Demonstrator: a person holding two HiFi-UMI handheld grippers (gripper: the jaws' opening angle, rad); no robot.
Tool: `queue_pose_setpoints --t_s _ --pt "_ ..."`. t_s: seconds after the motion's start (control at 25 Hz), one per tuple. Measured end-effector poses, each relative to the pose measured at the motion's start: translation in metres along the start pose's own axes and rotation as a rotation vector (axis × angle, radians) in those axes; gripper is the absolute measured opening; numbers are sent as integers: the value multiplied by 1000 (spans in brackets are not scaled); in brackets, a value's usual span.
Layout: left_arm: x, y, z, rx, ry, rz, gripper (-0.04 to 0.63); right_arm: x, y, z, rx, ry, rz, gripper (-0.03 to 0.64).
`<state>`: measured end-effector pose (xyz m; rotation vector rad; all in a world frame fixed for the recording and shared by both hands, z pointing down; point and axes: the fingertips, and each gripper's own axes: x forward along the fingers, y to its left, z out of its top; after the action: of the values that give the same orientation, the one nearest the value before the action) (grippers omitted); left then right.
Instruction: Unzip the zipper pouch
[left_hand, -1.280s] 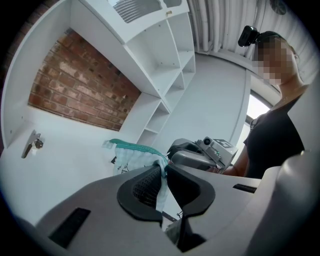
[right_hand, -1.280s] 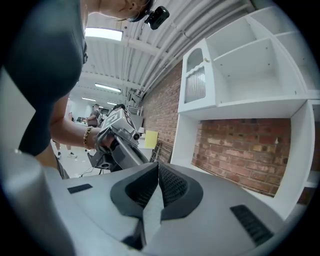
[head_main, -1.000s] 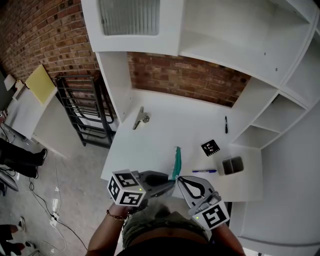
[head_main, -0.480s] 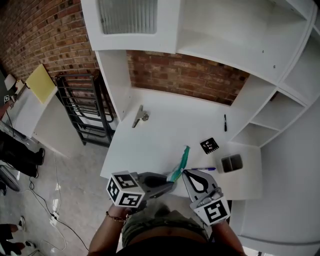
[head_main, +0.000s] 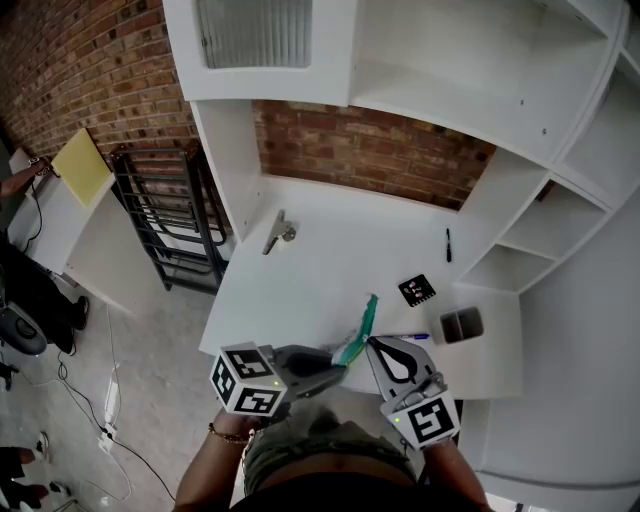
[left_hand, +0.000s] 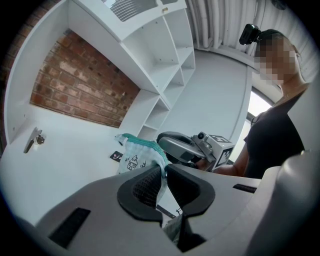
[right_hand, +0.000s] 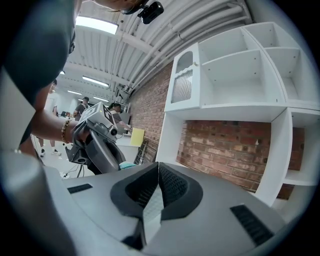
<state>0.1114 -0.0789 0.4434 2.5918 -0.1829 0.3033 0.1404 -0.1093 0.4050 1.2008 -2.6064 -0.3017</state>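
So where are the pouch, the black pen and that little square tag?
pouch (left_hand: 132, 159): left gripper view, on its white printed cloth.
black pen (head_main: 448, 245): head view, middle of its barrel.
tag (head_main: 418, 290): head view, centre of the square.

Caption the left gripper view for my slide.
Left gripper shut on the white, teal-zippered pouch, held above the white desk.

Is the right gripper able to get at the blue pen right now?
Probably yes: the blue pen lies on the bare desk right beside the right gripper, with nothing between. Its jaws are shut, so they'd need to open first.
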Motion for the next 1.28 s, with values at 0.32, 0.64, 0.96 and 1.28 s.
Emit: queue_pose_setpoints --t_s 0.32,0.64,0.96,1.28 --pt "-4 -4 -4 19 -7 -7 38 -3 -10 -7 22 10 -23 3" --pt "-6 -3 -1 62 -30 -14 38 -3 -22 -12 22 11 -41 3" --pt "-7 4 1 84 -39 -2 38 1 -35 -21 155 21 -66 3" --pt "-10 12 0 103 -44 25 38 2 -55 -31 184 31 -101 3"
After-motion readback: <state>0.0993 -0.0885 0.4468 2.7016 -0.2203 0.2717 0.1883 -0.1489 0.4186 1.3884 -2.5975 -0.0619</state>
